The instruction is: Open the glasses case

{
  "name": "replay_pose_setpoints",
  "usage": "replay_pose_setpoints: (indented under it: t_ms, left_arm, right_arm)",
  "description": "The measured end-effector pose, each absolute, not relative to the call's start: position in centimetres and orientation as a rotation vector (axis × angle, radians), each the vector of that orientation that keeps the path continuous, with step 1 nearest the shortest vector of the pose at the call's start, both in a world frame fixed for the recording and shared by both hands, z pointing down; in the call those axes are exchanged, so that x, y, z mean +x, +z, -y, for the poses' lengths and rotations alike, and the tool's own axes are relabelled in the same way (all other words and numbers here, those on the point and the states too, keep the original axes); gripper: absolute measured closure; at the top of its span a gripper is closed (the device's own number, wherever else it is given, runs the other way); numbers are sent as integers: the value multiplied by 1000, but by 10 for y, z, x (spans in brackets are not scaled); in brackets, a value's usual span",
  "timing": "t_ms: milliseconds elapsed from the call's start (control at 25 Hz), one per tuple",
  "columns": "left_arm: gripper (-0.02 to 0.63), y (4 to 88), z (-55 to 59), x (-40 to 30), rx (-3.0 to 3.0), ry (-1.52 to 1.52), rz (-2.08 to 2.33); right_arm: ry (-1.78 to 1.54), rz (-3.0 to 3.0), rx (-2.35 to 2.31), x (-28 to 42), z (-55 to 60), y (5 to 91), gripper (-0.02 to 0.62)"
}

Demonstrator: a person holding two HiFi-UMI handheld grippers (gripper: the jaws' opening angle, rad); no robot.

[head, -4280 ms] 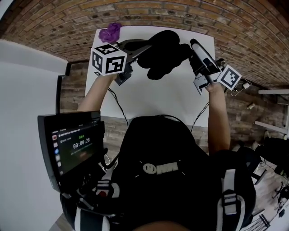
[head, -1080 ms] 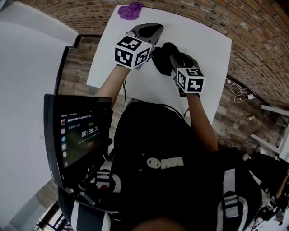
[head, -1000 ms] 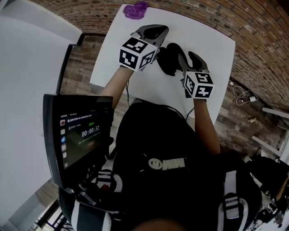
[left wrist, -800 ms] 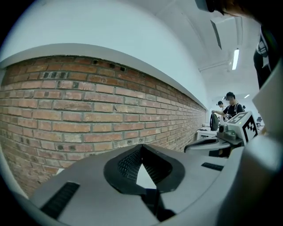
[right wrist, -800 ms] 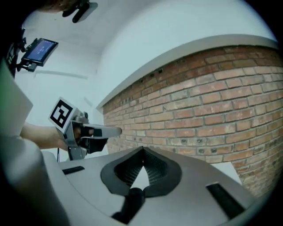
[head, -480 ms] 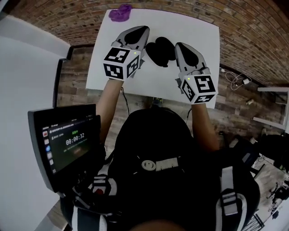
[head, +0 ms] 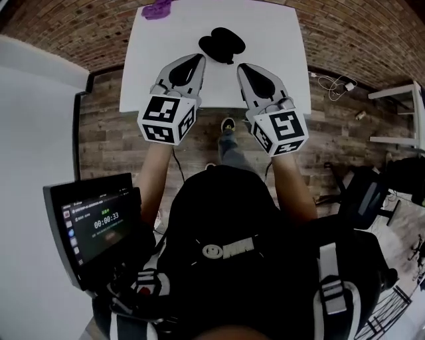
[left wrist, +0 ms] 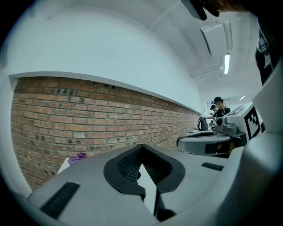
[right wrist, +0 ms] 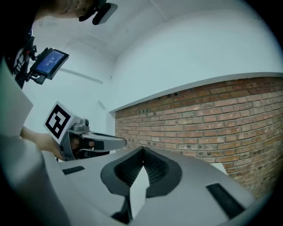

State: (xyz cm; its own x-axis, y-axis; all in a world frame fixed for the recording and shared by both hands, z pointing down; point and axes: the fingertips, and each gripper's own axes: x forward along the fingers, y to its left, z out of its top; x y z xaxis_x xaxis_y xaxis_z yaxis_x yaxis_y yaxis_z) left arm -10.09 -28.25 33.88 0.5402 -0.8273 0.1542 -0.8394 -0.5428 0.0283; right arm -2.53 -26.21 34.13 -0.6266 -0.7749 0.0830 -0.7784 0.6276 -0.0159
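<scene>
The case [head: 222, 44] lies on the white table [head: 282, 40], toward its far side and about midway across. It appears to be spread open in two dark lobes, with its long axis running roughly left to right. The left gripper [head: 196, 61] and right gripper [head: 242, 67] hover over the near edge, pointing away from the person. The jaws of each are together, with nothing between them. The case is ahead of both tips, between their lines and apart from each, and neither gripper is clearly nearer. Any further move would be straight forward. The tabletop is otherwise bare except for a purple cloth [head: 158, 9] at its far left corner. Below is plank floor [head: 106, 133], and a brick wall [right wrist: 212, 114] stands behind.
</scene>
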Motion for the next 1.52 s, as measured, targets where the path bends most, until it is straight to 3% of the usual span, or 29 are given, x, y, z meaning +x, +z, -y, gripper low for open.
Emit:
replay_pose_setpoints:
  t_ms: [1520]
  left_arm:
    - [601, 336, -101, -16, 2690, 225, 1513]
  right_arm:
    - [30, 2743, 1342, 83, -127, 333, 589]
